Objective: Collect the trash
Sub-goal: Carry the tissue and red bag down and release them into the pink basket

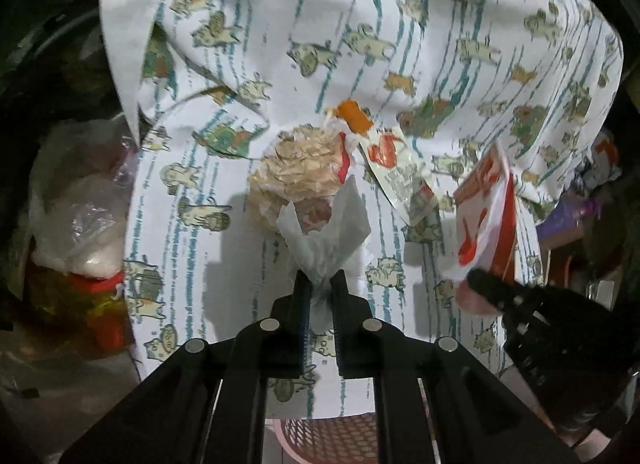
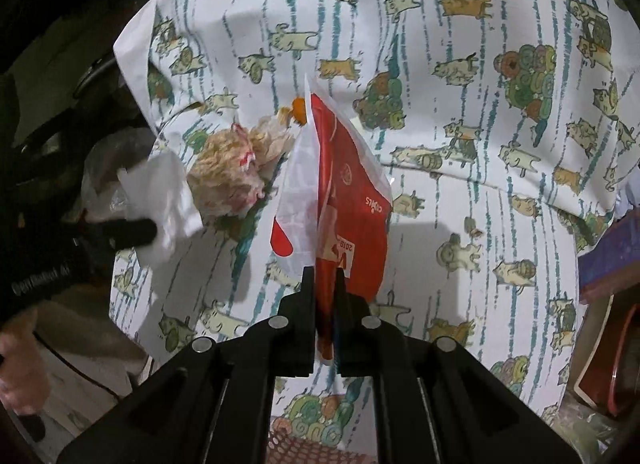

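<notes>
Pinching a white tissue (image 1: 324, 240), the left gripper (image 1: 320, 284) has its fingers clenched on it above the cloth-covered counter (image 1: 460, 23). The right gripper (image 2: 323, 276) grips a red-and-white wrapper (image 2: 344, 199) — lifted too. Crumpled paper (image 1: 288, 171) and a sauce packet (image 1: 404, 175) lie on the cloth — near both.

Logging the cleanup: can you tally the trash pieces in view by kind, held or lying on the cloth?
White tissue, held: 1
Red-and-white wrapper, held: 1
Crumpled paper ball: 1
Sauce packet: 1
Orange scrap: 1
Total: 5
</notes>
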The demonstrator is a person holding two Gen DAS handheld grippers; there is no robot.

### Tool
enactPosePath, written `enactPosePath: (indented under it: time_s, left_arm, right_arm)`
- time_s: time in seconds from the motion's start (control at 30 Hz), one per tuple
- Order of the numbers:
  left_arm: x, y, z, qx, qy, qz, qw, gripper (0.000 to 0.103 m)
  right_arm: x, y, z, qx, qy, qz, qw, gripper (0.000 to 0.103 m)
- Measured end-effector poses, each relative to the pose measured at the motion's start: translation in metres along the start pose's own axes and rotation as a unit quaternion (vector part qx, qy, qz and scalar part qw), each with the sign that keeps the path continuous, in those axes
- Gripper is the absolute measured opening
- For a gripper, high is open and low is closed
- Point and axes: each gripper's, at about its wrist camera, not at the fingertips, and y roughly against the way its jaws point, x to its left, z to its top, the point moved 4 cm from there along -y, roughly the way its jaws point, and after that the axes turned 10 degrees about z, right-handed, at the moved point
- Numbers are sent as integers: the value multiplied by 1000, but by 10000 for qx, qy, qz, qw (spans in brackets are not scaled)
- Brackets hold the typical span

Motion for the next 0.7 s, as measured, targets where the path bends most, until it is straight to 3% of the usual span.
enactPosePath:
  time_s: [0.23,0.7]
  left_arm:
    - [11,20,-5,-277,100,-41,9996,11]
    - [20,51,-34,-663,-252,69,9975,11]
  right_arm:
    - [13,-2,-19,108,175,23,9998,7]
    - [25,5,-43,50,509,-88,9987,7]
